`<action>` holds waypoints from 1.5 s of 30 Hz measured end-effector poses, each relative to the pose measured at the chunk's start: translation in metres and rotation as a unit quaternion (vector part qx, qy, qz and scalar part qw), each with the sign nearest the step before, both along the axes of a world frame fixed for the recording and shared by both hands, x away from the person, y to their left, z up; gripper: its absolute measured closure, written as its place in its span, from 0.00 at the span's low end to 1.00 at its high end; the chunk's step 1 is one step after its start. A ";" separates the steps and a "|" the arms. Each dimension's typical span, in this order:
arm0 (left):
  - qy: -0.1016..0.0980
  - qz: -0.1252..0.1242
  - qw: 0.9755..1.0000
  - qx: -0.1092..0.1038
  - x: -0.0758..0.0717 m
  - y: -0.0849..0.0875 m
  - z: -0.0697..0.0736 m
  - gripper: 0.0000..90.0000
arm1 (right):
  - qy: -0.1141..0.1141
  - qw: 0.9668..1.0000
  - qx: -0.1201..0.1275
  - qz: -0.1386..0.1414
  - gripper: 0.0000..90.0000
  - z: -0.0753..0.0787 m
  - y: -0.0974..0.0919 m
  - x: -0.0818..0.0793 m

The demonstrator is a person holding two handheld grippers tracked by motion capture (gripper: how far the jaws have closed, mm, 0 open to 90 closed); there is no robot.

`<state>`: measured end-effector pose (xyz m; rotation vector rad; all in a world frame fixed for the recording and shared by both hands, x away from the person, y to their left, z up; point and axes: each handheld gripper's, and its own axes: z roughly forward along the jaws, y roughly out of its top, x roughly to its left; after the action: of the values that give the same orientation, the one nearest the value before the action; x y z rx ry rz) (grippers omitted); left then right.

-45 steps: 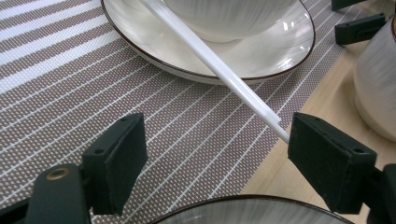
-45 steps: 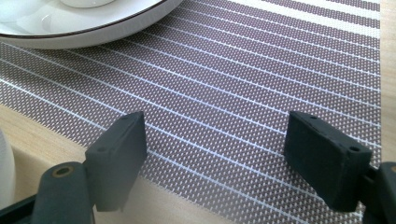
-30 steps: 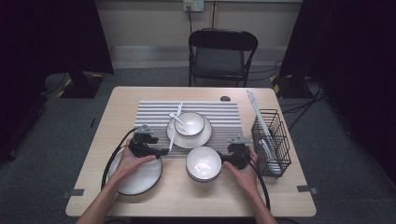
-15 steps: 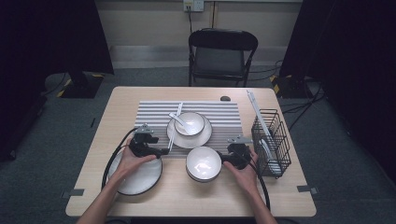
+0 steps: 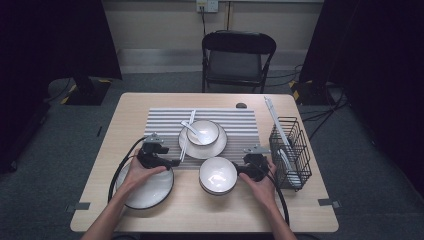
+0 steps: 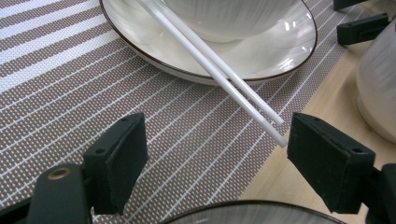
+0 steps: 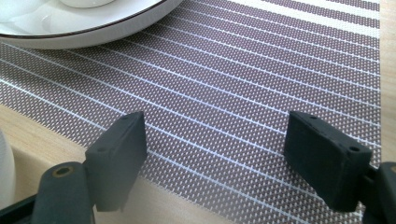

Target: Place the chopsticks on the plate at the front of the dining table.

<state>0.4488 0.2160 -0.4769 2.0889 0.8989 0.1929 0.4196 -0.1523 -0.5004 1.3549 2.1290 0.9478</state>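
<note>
Dark curtains frame a wooden table (image 5: 300, 210) set for a meal, where the left gripper (image 5: 172, 162) waits, jaws wide and empty, just short of white chopsticks (image 5: 186, 136). Leaning on the plate (image 5: 218, 148) rim mid-mat, their tips raised for pickup, they run lengthwise from far edge toward near. The right gripper (image 5: 236, 169), likewise open, rests beside a bowl (image 5: 218, 175).

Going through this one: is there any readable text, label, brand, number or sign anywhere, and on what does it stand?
None can be read. The plates, bowls, chopsticks, striped mat, wire rack and both grippers' black pads carry no print. The wall socket is too small to show any marking.
</note>
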 end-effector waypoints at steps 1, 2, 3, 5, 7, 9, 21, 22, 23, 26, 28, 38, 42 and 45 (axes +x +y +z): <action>0.000 0.005 1.000 -0.004 0.001 -0.001 0.000 0.22 | 0.000 1.000 0.000 -0.001 0.23 0.000 0.000 0.000; -0.001 0.005 1.000 -0.004 0.001 -0.001 -0.001 0.22 | 0.000 1.000 0.000 0.000 0.23 0.000 0.000 0.000; 0.000 0.006 1.000 -0.007 0.002 -0.002 -0.001 0.23 | -0.001 1.000 0.000 0.000 0.23 0.000 0.000 0.000; -0.003 0.011 1.000 0.000 0.002 -0.002 -0.002 0.23 | -0.001 1.000 0.000 0.001 0.23 0.000 0.000 0.000; -0.002 0.009 1.000 -0.005 0.003 -0.001 -0.001 0.23 | 0.000 1.000 0.000 0.000 0.23 0.000 0.000 0.000; -0.001 0.009 1.000 -0.010 0.002 0.001 0.001 0.23 | 0.000 1.000 0.000 0.000 0.23 0.000 0.000 0.000; 0.001 0.028 1.000 -0.004 0.004 0.006 -0.001 0.24 | 0.000 1.000 0.000 0.000 0.23 0.000 0.000 0.000; 0.000 0.024 1.000 -0.002 0.004 0.004 -0.001 0.24 | 0.000 1.000 0.000 0.000 0.23 0.000 0.000 0.000; 0.001 0.024 1.000 0.001 0.004 0.002 -0.002 0.24 | 0.000 1.000 0.000 0.000 0.23 0.000 0.000 0.000; -0.002 0.024 1.000 0.003 0.003 -0.002 -0.002 0.24 | 0.000 1.000 0.000 0.000 0.23 0.000 0.000 0.000; -0.006 0.019 1.000 0.008 0.003 -0.003 -0.002 0.24 | 0.000 1.000 0.000 0.000 0.23 0.000 0.000 0.000; 0.003 0.010 1.000 0.013 0.001 -0.005 -0.003 0.24 | 0.000 1.000 0.000 -0.001 0.23 0.000 0.000 0.000; 0.007 0.008 1.000 0.010 -0.001 -0.003 -0.002 0.24 | 0.000 1.000 0.000 -0.001 0.23 0.000 0.000 0.000; 0.005 0.007 1.000 0.009 -0.002 -0.003 -0.001 0.23 | 0.000 1.000 0.000 -0.001 0.23 0.000 0.000 0.000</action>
<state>0.4471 0.2127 -0.4783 2.1032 0.9205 0.1997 0.4196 -0.1522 -0.5004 1.3565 2.1275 0.9477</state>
